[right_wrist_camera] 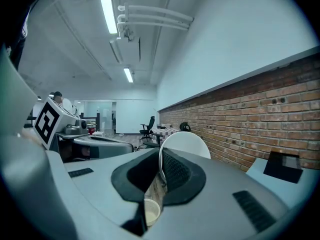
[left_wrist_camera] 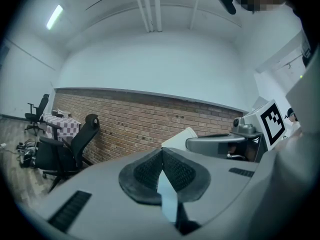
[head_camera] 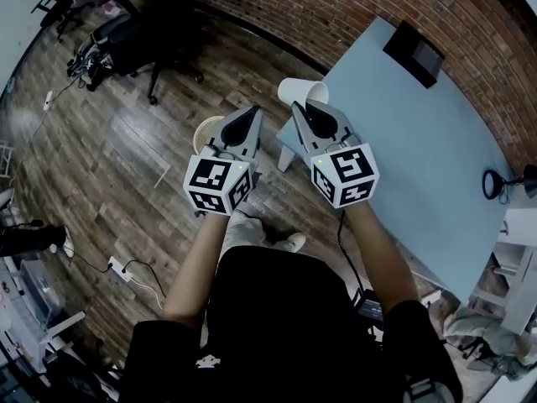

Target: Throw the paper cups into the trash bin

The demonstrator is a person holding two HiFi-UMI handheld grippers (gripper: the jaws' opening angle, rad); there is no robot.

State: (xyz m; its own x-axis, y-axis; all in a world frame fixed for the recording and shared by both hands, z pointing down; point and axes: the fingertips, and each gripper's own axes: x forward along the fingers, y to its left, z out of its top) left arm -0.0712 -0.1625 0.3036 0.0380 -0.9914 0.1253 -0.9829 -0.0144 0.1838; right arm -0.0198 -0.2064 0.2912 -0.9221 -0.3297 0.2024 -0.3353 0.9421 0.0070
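Note:
A white paper cup (head_camera: 300, 91) hangs sideways off the tip of my right gripper (head_camera: 300, 107), which is shut on its rim. In the right gripper view the cup's wall (right_wrist_camera: 187, 143) is pinched between the pads of that gripper (right_wrist_camera: 161, 156). Just to its left my left gripper (head_camera: 252, 112) is held level with its jaws shut and nothing visible between them (left_wrist_camera: 161, 153). A round pale trash bin (head_camera: 204, 133) stands on the wooden floor, partly hidden under the left gripper. From the left gripper view the cup (left_wrist_camera: 182, 136) shows beside the right gripper (left_wrist_camera: 220, 143).
A light blue table (head_camera: 403, 133) runs along the brick wall at the right, with a black flat device (head_camera: 414, 53) at its far end. Black office chairs (head_camera: 159, 40) stand on the floor at the upper left. A power strip (head_camera: 117, 267) with cables lies at the lower left.

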